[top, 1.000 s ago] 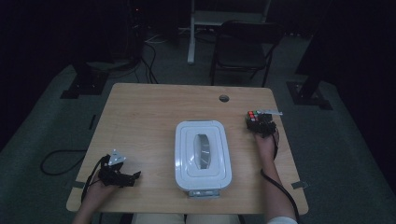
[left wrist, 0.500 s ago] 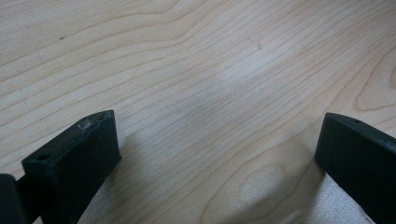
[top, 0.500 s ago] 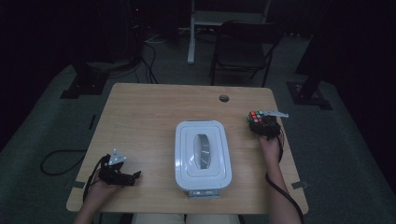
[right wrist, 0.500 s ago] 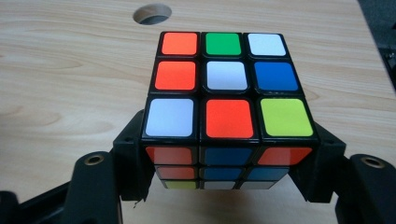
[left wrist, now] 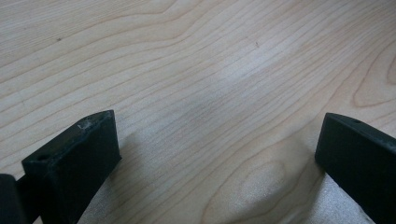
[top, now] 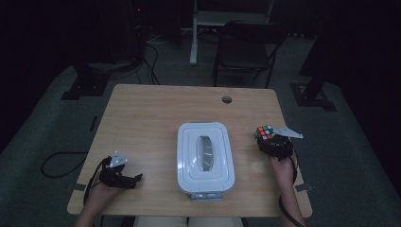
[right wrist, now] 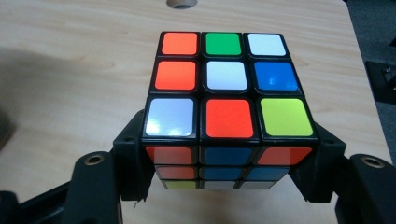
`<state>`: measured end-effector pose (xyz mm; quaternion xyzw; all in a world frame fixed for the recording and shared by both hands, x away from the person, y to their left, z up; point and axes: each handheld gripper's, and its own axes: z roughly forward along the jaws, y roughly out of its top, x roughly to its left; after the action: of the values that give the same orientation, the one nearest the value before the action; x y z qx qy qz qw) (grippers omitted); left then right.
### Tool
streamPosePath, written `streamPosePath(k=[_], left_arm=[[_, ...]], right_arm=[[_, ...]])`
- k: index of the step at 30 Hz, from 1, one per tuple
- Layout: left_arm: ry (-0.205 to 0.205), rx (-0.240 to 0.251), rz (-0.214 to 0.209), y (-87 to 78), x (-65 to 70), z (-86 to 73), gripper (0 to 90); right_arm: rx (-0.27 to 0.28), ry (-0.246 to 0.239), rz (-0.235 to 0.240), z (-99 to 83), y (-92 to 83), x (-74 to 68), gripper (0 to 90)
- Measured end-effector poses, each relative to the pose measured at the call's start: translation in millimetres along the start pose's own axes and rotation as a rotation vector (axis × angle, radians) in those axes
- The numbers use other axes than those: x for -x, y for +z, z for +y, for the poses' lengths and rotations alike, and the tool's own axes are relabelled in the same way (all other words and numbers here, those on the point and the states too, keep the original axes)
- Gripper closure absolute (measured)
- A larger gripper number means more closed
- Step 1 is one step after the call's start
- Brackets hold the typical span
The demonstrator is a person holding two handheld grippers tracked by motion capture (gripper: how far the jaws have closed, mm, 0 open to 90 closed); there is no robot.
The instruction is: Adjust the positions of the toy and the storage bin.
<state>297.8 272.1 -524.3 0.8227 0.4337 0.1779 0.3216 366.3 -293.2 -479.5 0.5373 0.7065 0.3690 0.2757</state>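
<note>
The right tool has a colour-tiled puzzle cube clamped between its two black jaws, one jaw pressed against each side of the cube's lower layers. In the right gripper view the cube sits squarely in the grip, its top face showing orange, green, white, blue and yellow tiles. It is held over the right part of the desk, just beside the white lidded container at the middle. The left tool rests at the near left corner, jaws spread wide over bare wood, nothing between them.
</note>
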Motion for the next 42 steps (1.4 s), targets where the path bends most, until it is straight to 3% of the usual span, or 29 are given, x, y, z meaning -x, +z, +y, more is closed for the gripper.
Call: streamPosePath(k=[6,10,12,24,29,35,39,42], left_arm=[[-0.001,0.001,0.000,0.0,0.0,0.0,0.5],[0.000,0.000,0.000,0.0,0.0,0.0,0.5],[-0.001,0.000,0.000,0.0,0.1,0.0,0.5],[0.003,0.000,-0.003,-1.0,0.7,-1.2,0.5],[0.006,0.000,-0.005,-1.5,0.9,-1.7,0.5],[0.006,0.000,-0.005,-1.6,0.9,-1.8,0.6],[0.006,-0.001,-0.005,-1.6,0.9,-1.8,0.5],[0.006,0.000,-0.005,-1.6,0.9,-1.8,0.6]], right_arm=[[-0.014,-0.024,-0.005,-18.1,-18.6,-8.1,33.9],[-0.015,-0.005,0.003,-27.5,-28.4,-8.6,33.9],[-0.036,-0.004,-0.032,-42.2,-44.1,-9.9,33.9],[-0.063,0.050,-0.081,-84.6,-81.0,-8.2,33.8],[-0.070,0.065,-0.074,-90.8,-83.4,-7.7,33.8],[-0.091,0.041,-0.062,-94.1,-70.7,-10.4,33.8],[-0.085,0.051,-0.048,-94.5,-69.6,-9.2,33.1],[-0.080,0.065,-0.027,-94.8,-70.9,-8.0,23.7]])
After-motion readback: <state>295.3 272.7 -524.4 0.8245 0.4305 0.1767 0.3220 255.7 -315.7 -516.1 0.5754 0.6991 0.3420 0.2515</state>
